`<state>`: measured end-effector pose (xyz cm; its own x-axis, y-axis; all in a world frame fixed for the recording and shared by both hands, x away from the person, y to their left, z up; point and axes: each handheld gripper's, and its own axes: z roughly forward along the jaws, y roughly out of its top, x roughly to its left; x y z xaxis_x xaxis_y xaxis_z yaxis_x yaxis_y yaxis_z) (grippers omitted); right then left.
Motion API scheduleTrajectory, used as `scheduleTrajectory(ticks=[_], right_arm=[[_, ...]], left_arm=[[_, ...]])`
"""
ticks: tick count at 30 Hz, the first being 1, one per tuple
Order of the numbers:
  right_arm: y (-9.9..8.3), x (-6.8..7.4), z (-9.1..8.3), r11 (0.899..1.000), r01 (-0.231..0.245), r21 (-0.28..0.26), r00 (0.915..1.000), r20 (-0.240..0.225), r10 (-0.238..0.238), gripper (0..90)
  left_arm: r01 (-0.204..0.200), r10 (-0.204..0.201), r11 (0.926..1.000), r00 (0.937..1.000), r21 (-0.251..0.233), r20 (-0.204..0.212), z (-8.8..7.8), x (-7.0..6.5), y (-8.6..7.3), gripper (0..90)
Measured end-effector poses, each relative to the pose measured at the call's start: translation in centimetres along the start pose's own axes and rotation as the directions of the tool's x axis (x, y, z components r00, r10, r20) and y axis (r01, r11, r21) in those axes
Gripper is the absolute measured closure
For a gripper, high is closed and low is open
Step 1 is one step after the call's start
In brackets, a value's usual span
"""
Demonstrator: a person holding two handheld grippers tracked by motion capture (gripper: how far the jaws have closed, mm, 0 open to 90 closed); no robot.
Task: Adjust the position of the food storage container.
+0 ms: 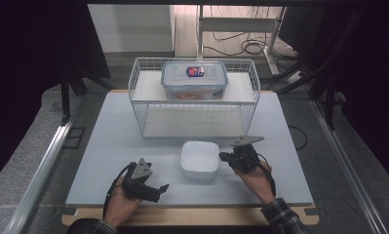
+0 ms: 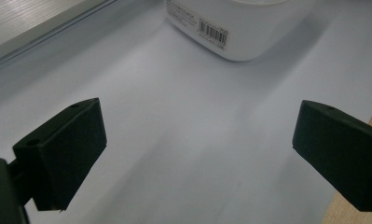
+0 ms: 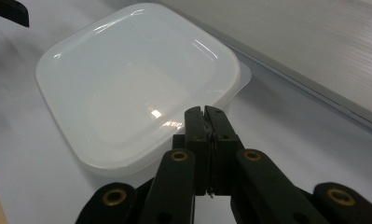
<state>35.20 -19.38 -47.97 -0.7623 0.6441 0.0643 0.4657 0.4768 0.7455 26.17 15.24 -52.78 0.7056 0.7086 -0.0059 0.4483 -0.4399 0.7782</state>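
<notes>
**Thin rim grip on the white dish leaves room for a slip**

At the left, the left gripper (image 1: 155, 189) rests low over the table (image 1: 109, 146) with its jaws spread wide and nothing between them. The white square dish (image 2: 230, 28) lies ahead of it, well beyond its pads (image 2: 72, 149), so it lends no support.

In the middle, the dish (image 1: 200, 159) sits flat on the table, just in front of the wire basket (image 1: 194, 97), which carries a lidded plastic container (image 1: 194, 79) on its upper shelf.

At the right, the right gripper (image 3: 205, 116) has its jaws pressed together at the dish's near edge (image 3: 183, 123). They appear to pinch the thin rim, though how much lip lies between the pads cannot be told.

The likely trouble is the shallow bite. Lifted from one edge, the glossy dish could pivot, sag and slide out. Dragged, it could skid toward the open gripper or knock the basket's wire front. A tilt might also snag the rim on the table.
</notes>
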Motion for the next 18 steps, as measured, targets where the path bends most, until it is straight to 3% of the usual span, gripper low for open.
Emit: scheduleTrajectory(ticks=[9,18], right_arm=[[-0.1,0.0,0.0,1.000,0.007,-0.021,0.9998,0.018,-0.007,84.9],[-0.9,0.0,-2.2,0.995,-0.014,-0.098,0.9995,0.025,0.016,59.2]], left_arm=[[0.003,-0.003,1.0000,1.0000,0.002,0.002,-0.1,0.0,0.0,3.1],[0.019,-0.019,0.9998,0.9997,0.008,0.013,-0.3,0.0,0.1,4.5]])
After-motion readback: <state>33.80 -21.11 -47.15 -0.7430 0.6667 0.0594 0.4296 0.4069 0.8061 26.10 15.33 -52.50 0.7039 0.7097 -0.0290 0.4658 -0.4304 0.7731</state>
